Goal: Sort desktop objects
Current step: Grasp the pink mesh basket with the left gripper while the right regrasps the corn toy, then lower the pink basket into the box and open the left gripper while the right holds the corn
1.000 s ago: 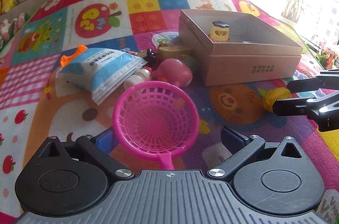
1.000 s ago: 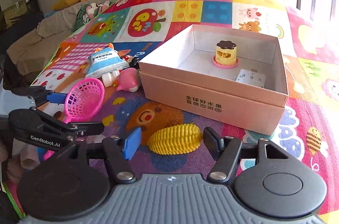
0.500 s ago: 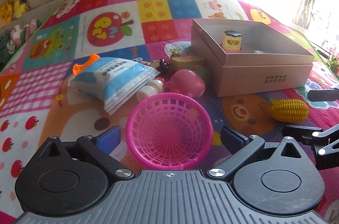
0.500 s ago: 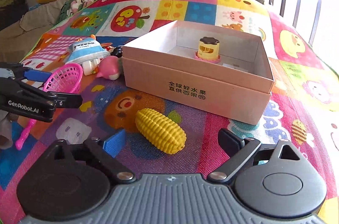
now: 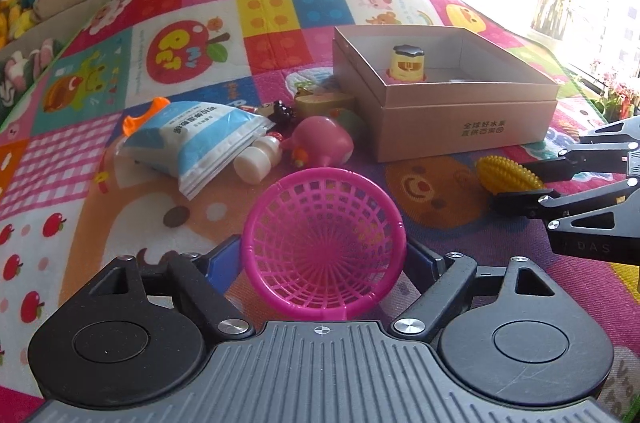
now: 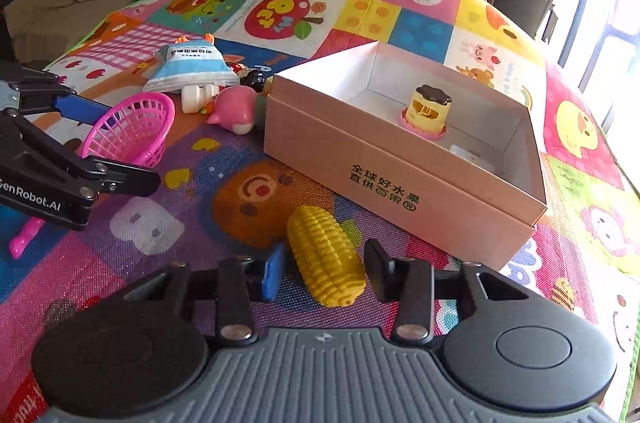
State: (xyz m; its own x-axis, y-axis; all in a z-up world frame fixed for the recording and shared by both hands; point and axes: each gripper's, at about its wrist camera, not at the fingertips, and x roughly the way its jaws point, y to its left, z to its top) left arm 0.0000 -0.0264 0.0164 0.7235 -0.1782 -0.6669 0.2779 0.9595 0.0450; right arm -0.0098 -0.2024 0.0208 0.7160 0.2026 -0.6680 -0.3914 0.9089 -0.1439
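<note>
Your left gripper (image 5: 324, 255) sits spread around the pink plastic mesh basket (image 5: 324, 247). Your right gripper (image 6: 324, 269) is spread around the yellow toy corn cob (image 6: 326, 255).

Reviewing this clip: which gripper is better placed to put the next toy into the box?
Right. The right gripper brackets the yellow corn close to the cardboard box; the left gripper straddles the pink basket farther away.

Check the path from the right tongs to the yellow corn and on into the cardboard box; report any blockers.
Nothing visible blocks it. The corn lies on the mat between the open right tongs, apart from both fingers. The box sits just beyond, open-topped, with bare floor beside the pudding toy.
</note>
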